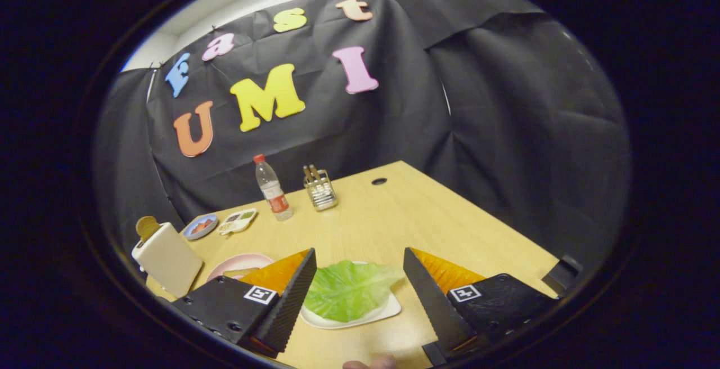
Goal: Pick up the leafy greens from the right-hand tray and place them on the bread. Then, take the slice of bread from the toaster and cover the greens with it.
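A pale green lettuce leaf (349, 290) lies on a white tray (388, 310), between my two fingers and just ahead of them. My gripper (360, 284) is open, its fingers (292, 296) spread wide to either side of the leaf and not touching it. To the left stands a cream toaster (167, 257) with a brown slice of bread (147, 226) sticking out of its top. Between the toaster and my left finger sits a pink plate (239, 263); what lies on it is mostly hidden by that finger.
At the back of the wooden table (427, 223) stand a water bottle (271, 188), a wire holder with utensils (320, 189), a small blue dish (200, 226) and a white divided dish (237, 221). A fingertip (371, 364) shows at the near edge.
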Motion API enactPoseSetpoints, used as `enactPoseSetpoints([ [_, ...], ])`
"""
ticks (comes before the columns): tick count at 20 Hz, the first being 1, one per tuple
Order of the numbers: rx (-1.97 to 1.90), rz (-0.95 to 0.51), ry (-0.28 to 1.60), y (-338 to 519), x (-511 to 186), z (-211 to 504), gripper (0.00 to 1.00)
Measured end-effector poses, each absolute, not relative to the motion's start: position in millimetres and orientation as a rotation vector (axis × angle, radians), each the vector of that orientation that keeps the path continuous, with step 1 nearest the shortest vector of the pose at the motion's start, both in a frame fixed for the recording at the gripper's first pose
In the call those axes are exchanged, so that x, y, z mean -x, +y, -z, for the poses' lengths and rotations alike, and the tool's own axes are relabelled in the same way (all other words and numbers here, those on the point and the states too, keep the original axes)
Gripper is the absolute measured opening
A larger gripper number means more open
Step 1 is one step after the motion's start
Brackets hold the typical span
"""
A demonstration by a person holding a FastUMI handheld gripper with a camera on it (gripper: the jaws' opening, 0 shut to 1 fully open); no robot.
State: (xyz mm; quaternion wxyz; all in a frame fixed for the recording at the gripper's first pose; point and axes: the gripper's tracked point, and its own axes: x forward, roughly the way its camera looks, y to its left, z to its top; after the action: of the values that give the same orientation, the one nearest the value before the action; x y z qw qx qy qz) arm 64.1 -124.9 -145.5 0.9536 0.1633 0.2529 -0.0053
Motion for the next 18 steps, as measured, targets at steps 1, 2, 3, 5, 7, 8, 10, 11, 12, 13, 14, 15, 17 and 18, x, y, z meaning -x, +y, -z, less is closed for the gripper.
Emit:
enactPoseSetpoints([
  [1,-0.367,0.015,0.543,-127.4,-68.0,155.0,0.96],
  [2,-0.398,0.015,0.569,-128.7,-71.8,164.7,0.96],
  [3,-0.421,0.028,0.601,-132.4,-73.5,173.3,0.96],
  [5,-0.458,0.042,0.639,-137.1,-79.5,188.1,0.96],
  [7,-0.496,0.05,0.665,-139.4,-83.8,198.4,0.96],
  [8,-0.53,0.048,0.681,-138.6,-85.1,203.5,0.95],
  [10,-0.592,0.038,0.713,-133.8,-89.0,214.5,0.95],
  [11,-0.605,0.042,0.726,-132.9,-90.3,221.9,0.96],
  [12,-0.626,0.041,0.73,-133.1,-93.5,225.8,0.96],
  [13,-0.655,0.027,0.735,-131.0,-94.9,226.3,0.96],
  [14,-0.682,0.025,0.734,-132.4,-93.9,224.4,0.96],
  [15,-0.701,0.021,0.735,-132.9,-96.2,225.4,0.89],
  [17,-0.708,0.034,0.745,-135.7,-101.9,233.6,0.71],
  [18,-0.709,0.041,0.749,-138.7,-102.2,235.3,0.59],
])
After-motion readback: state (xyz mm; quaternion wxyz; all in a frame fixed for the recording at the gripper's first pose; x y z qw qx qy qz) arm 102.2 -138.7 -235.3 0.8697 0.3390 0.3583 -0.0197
